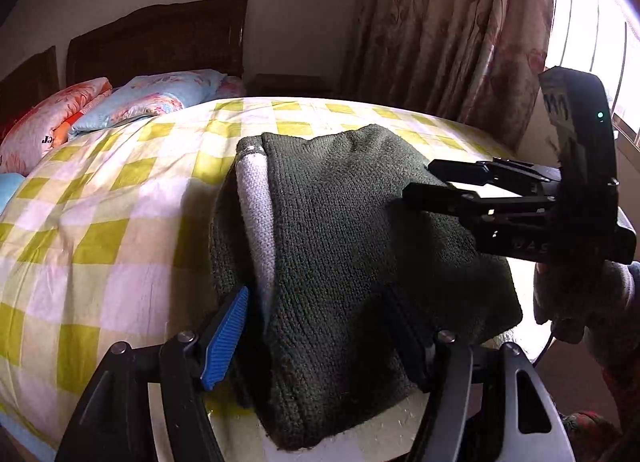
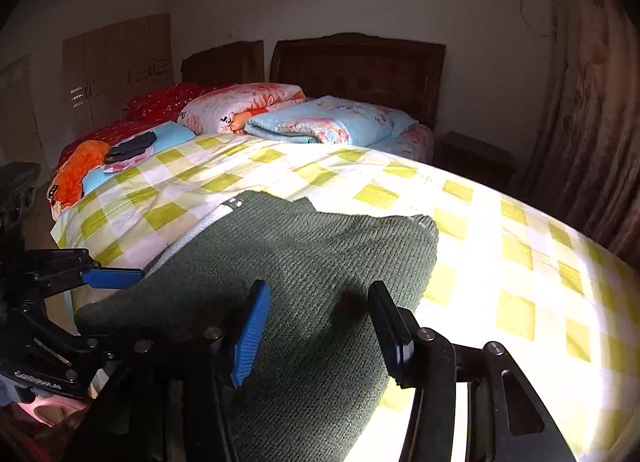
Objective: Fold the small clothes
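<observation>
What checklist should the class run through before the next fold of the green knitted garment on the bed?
1. Green knitted garment lies on the checked bedspread, already folded over: ok.
2. Left tool open, fingers either side of the near edge: ok.
3. Right tool open above the garment: ok.
4. Either tool actually gripping fabric: cannot tell.
5. White inner layer showing along the left edge, so the fold is not tidy: not ok.
6. Bare bedspread beyond the garment for the fold: ok.
</observation>
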`<move>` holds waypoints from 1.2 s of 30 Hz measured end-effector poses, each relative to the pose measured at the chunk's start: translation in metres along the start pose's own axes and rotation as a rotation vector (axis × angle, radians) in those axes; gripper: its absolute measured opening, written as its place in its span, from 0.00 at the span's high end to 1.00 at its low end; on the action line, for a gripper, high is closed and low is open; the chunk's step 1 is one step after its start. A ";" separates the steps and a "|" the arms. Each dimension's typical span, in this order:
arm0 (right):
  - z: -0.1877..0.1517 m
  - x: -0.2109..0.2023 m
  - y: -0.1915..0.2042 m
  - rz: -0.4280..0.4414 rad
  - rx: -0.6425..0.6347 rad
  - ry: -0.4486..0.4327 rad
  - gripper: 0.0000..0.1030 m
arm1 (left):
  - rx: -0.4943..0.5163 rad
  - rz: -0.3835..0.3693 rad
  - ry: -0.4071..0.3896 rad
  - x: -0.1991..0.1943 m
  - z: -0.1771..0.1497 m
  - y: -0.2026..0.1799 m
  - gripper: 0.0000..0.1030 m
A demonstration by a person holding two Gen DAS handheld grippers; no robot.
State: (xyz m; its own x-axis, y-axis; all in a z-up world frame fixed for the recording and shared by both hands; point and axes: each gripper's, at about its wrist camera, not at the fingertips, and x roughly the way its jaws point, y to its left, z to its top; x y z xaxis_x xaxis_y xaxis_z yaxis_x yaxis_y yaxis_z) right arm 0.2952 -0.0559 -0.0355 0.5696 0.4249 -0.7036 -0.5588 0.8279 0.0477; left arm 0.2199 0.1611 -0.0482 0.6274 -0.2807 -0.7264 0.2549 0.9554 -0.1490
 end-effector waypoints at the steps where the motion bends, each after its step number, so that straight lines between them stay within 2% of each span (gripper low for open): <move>1: -0.003 0.009 -0.001 -0.008 -0.018 0.002 0.00 | -0.001 -0.001 -0.001 0.000 0.000 0.000 0.33; 3: -0.009 0.009 0.000 -0.010 -0.032 -0.031 0.00 | -0.002 -0.006 -0.001 0.001 0.000 0.000 0.32; 8: -0.003 0.003 0.001 -0.019 -0.021 -0.010 0.00 | -0.003 -0.007 -0.007 0.001 -0.001 0.000 0.32; 12: 0.010 -0.004 -0.010 -0.019 0.024 -0.067 0.00 | -0.004 -0.006 -0.006 0.002 -0.002 0.001 0.32; 14: 0.012 0.014 -0.014 -0.005 0.025 -0.014 0.00 | -0.002 -0.005 -0.005 0.002 -0.002 0.000 0.31; 15: 0.009 0.027 -0.017 0.020 0.027 0.041 0.00 | -0.002 -0.004 -0.005 0.002 -0.002 0.001 0.31; 19: 0.003 0.032 -0.026 0.061 0.075 0.018 0.00 | 0.002 -0.005 -0.002 0.001 -0.003 0.000 0.31; 22: 0.007 0.030 -0.024 0.043 0.066 0.027 0.00 | 0.007 0.003 0.000 0.001 -0.002 0.000 0.31; 27: 0.021 0.026 -0.035 -0.019 0.099 -0.038 0.00 | 0.007 0.013 0.008 0.003 0.000 -0.002 0.31; 28: 0.022 0.034 -0.038 -0.015 0.101 -0.018 0.00 | 0.011 0.018 0.015 0.003 0.001 -0.003 0.31; 30: 0.020 0.060 -0.045 0.023 0.106 0.082 0.00 | 0.013 0.022 0.046 0.002 0.007 -0.004 0.31; 31: 0.019 0.064 -0.049 0.041 0.125 0.077 0.00 | 0.014 0.020 0.054 -0.001 0.012 -0.004 0.31; 33: 0.022 0.061 -0.051 0.042 0.147 0.076 0.00 | 0.007 -0.009 0.022 -0.012 0.025 -0.004 0.31; 36: 0.028 0.047 -0.046 0.002 0.129 0.009 0.00 | -0.096 -0.150 -0.031 -0.020 0.062 0.005 0.31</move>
State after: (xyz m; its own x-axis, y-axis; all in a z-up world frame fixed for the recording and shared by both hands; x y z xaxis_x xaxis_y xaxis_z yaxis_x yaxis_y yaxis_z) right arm 0.3643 -0.0639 -0.0509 0.5624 0.4238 -0.7100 -0.4771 0.8676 0.1399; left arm 0.2540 0.1660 0.0069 0.6102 -0.4222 -0.6703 0.2767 0.9065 -0.3190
